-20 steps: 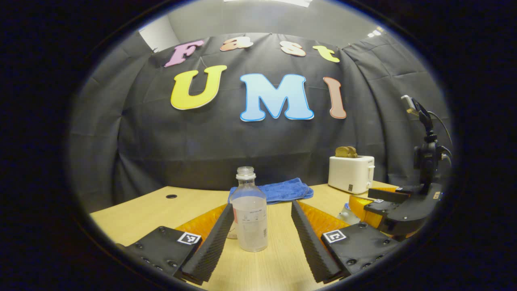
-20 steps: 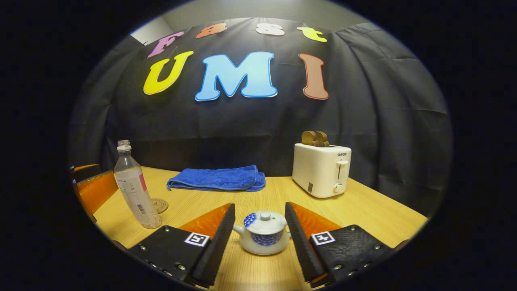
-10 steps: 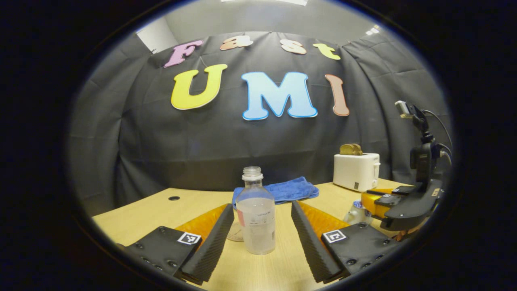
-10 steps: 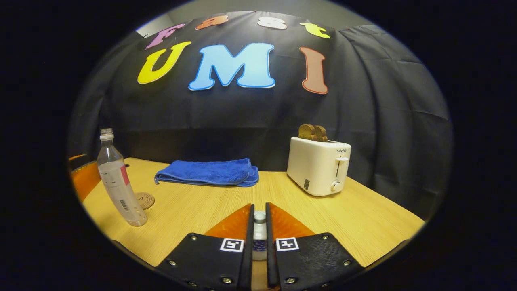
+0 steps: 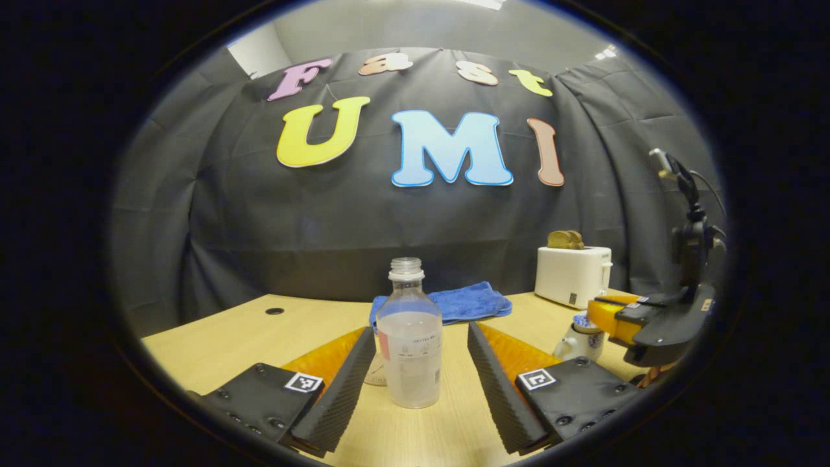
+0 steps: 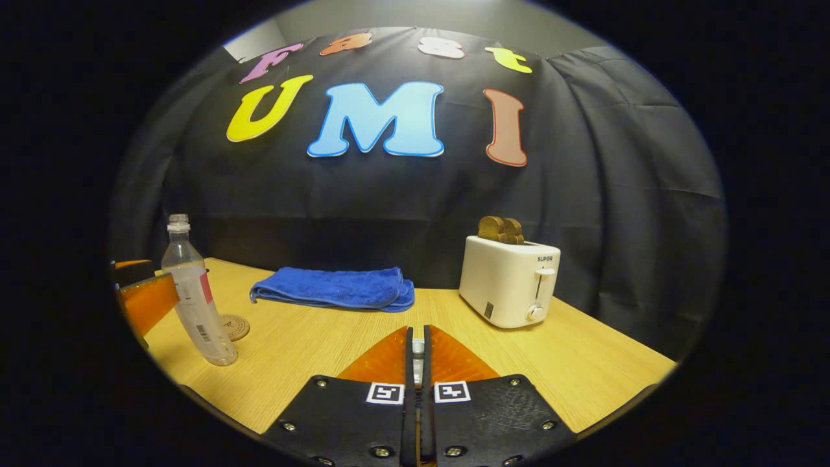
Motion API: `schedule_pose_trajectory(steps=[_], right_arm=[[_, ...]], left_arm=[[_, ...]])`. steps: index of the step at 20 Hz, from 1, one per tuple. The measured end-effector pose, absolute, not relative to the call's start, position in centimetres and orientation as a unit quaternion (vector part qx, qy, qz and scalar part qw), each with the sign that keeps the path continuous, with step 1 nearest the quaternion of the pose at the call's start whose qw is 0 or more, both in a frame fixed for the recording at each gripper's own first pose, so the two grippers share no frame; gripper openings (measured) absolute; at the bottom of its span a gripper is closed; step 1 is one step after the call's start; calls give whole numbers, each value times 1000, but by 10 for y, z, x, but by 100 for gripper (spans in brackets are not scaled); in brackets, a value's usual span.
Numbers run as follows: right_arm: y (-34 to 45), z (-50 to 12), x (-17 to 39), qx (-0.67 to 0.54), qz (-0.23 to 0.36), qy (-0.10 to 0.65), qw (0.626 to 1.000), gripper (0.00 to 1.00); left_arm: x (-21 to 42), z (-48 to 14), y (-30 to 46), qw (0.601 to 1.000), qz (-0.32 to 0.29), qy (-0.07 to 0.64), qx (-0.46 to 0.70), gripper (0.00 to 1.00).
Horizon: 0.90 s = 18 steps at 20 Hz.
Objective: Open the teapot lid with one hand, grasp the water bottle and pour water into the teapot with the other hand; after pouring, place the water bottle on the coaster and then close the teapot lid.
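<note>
Right gripper (image 6: 418,363) just lifted, fingers pinched on lid knob (image 6: 418,347), so teapot (image 5: 581,338) looks open. Left gripper (image 5: 420,376) fingers wide apart w/ bottle (image 5: 410,340) standing between, untouched; grab next.

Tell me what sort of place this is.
Likely a staged recording booth set up as a kitchen table: black cloth wall, a wooden table carrying a toaster with bread, a folded blue towel and a water bottle.
</note>
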State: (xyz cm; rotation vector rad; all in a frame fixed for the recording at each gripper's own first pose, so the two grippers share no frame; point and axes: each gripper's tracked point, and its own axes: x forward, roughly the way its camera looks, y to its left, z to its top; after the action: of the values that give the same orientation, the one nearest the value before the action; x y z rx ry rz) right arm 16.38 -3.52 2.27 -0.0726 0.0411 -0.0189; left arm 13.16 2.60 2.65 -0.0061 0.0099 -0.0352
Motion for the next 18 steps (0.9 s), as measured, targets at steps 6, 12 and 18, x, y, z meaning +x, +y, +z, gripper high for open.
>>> schedule_pose_trajectory(steps=[6,12,18], right_arm=[[-25,32,143,-33,16,9,999,3],[-22,39,134,-30,24,1,999,3],[-26,42,121,-45,23,-9,999,3]], left_arm=[[150,9,37,999,-5,25,-20,100],[185,1,48,999,5,27,-19,100],[210,-22,40,998,-4,62,-28,100]])
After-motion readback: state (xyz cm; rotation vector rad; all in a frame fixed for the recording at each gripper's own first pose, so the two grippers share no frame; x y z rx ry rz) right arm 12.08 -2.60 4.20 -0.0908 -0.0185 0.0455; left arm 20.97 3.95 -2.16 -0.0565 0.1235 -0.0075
